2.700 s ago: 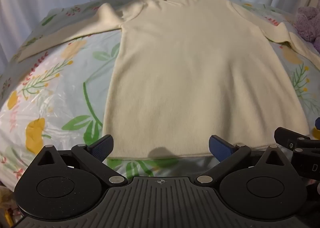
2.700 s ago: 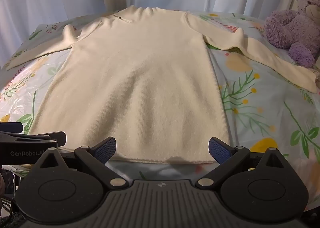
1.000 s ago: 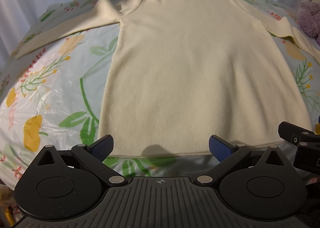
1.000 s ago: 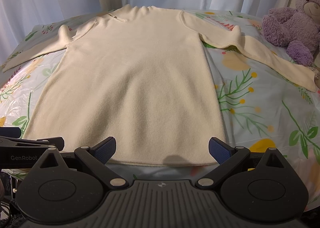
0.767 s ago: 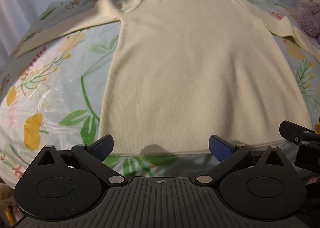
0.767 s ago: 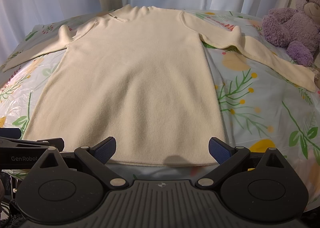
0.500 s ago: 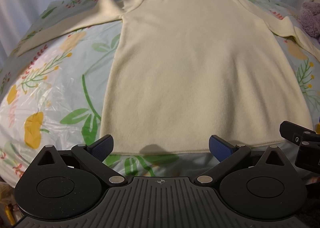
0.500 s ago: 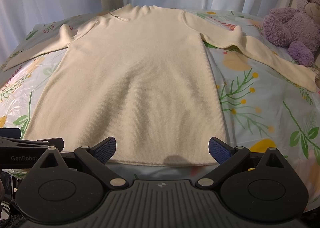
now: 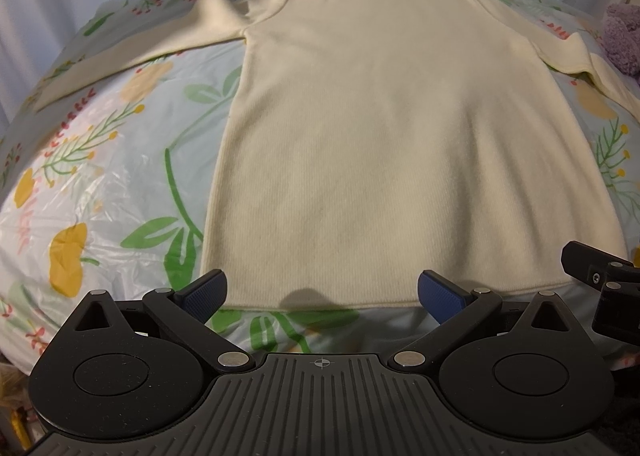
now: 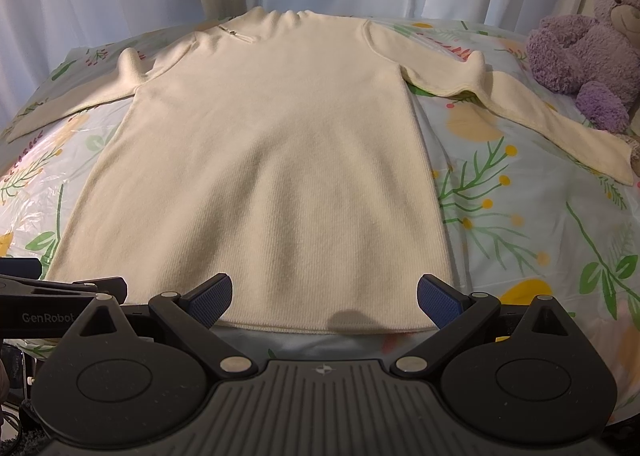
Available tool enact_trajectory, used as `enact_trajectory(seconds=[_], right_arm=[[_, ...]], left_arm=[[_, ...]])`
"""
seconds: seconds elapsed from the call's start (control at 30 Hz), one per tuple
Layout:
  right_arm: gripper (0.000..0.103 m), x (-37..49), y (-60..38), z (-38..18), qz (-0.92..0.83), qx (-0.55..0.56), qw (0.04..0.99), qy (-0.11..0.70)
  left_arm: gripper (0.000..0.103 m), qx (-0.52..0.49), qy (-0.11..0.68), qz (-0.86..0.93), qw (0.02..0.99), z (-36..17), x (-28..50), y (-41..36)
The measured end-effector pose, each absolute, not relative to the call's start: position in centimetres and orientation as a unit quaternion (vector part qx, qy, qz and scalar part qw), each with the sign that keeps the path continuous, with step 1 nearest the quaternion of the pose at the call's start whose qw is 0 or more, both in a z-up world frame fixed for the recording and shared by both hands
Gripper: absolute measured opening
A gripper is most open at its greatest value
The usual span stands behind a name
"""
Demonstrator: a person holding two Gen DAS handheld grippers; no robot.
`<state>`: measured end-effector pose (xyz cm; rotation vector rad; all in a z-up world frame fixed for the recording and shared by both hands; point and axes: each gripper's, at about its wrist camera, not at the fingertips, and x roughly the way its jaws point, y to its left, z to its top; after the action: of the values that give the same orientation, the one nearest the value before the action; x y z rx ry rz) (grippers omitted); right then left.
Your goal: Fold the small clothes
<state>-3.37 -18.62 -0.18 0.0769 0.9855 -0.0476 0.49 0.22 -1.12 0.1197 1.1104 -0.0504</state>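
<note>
Right now your left gripper (image 9: 320,292) and right gripper (image 10: 325,296) both hover with fingers spread wide at the hem of the cream knit sweater (image 10: 264,175), lying flat on the floral plastic sheet (image 10: 520,223).

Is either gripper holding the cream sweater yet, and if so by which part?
Nothing is held. The left gripper and right gripper are both open, hovering near the hem of the cream sweater, which lies flat.

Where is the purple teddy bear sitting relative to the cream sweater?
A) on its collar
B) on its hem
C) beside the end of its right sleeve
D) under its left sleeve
C: the teddy bear sits by the cuff of the sweater on the right.
</note>
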Motion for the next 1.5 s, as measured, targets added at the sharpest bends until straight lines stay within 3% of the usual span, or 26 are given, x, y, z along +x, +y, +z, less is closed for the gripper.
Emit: enact_trajectory(seconds=[1.5], right_arm=[[0.099, -2.96, -19.06, -0.30, -0.024, 0.042, 0.880, 0.472]], left_arm=[[0.103, 0.055, 0.533, -0.023, 0.844, -1.51, 1.24, -0.05]])
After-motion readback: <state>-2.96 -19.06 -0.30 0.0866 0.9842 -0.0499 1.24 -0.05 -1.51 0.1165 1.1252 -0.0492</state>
